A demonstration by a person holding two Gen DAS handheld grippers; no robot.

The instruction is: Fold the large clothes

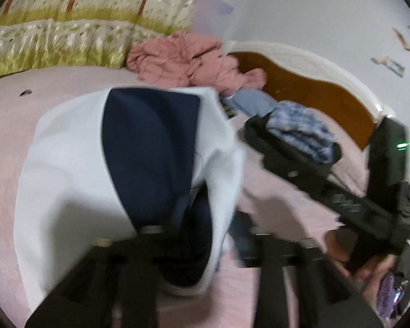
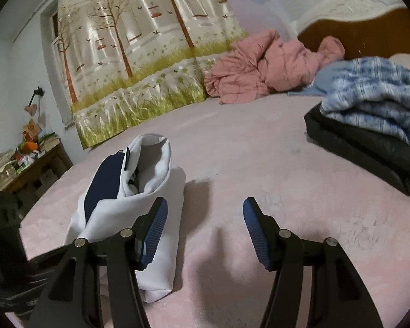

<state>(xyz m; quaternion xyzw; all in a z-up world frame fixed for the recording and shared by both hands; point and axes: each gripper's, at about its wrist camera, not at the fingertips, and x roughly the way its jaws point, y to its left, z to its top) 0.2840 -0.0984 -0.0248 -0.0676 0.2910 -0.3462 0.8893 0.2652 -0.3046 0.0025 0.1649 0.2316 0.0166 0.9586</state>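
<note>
White-and-navy garment (image 2: pixel 128 207) bundled in a loose fold on the pink bed (image 2: pixel 259 164), near its front edge, navy panel uppermost and facing left. Right gripper (image 2: pixel 205 229) just beside the garment's right flank, jaws standing apart, blue pads (image 2: pixel 255 232) bare, nothing between them; left pad overlapping the white cloth in view, contact hard to judge. Left gripper (image 1: pixel 202 235) close over the same garment (image 1: pixel 68 177), heavily blurred; jaws apparently parted, with white and navy cloth lying in front of them, probably not pinched. Right gripper's black body (image 1: pixel 341 199) crossing the left wrist view, a hand (image 1: pixel 369 268) wrapped round its handle. Folded blue plaid piece (image 2: pixel 374 101) stacked on a dark garment (image 2: pixel 369 153) at the bed's right. Crumpled pink quilt (image 2: pixel 262 68) by the headboard (image 2: pixel 377 27). Tree-print curtain (image 2: pixel 139 54) behind.
</note>
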